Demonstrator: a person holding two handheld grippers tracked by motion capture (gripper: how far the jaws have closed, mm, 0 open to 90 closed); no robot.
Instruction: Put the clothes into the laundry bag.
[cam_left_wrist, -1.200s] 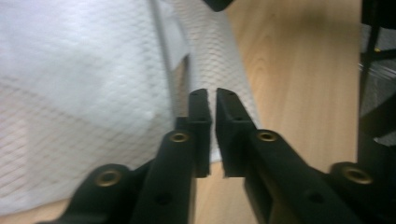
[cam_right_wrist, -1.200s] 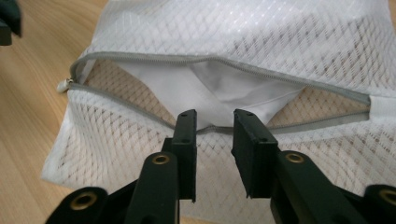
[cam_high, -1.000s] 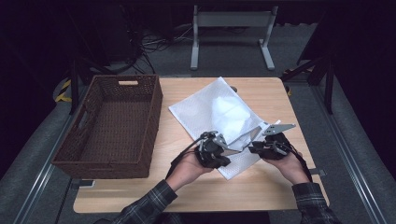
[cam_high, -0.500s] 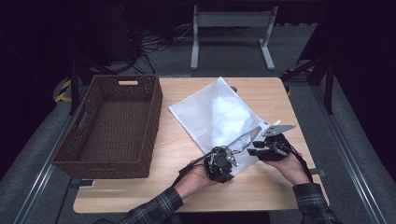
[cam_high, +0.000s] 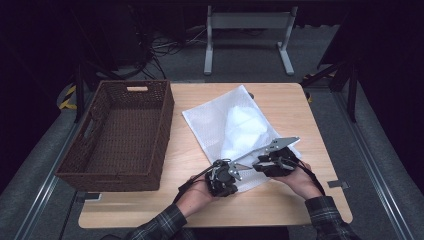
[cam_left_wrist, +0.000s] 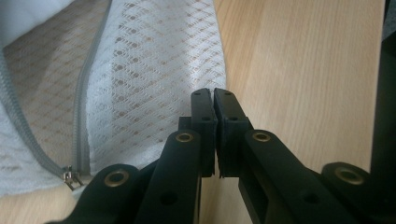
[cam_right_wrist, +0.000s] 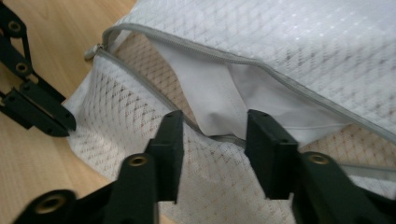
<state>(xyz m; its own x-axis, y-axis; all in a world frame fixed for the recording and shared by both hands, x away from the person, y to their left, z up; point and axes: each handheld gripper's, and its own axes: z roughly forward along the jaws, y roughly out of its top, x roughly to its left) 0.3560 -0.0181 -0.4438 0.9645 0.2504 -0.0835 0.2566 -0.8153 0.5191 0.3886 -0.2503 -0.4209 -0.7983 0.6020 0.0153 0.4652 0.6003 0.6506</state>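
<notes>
A person seated at a light wooden table (cam_high: 150, 210) holds a black two-jaw gripper in each hand, both at the near end of a white mesh laundry bag (cam_high: 215, 125) that lies flat on the table to the right of a dark brown wicker basket (cam_high: 120, 135). The bag lies slantwise, its far corner pointing away from the person, and a white cloth (cam_high: 247, 127) shows through the mesh inside it. The left gripper (cam_high: 222, 179) sits at the bag's near corner; in the left gripper view its jaws stand pressed together, having just closed, their tips at the edge of the mesh where it meets the bare wood, and whether a fold of mesh is caught between them cannot be told. Just left of those jaws the bag's grey zipper (cam_left_wrist: 81, 116) runs down to its small metal pull (cam_left_wrist: 70, 177). The right gripper (cam_high: 274, 164) rests just beside the left one, over the bag's near edge. In the right gripper view its jaws stand partly apart, having just narrowed, straddling the lower edge of the unzipped opening, where a fold of the white cloth pokes out between them; the pads are not pressing on anything.
</notes>
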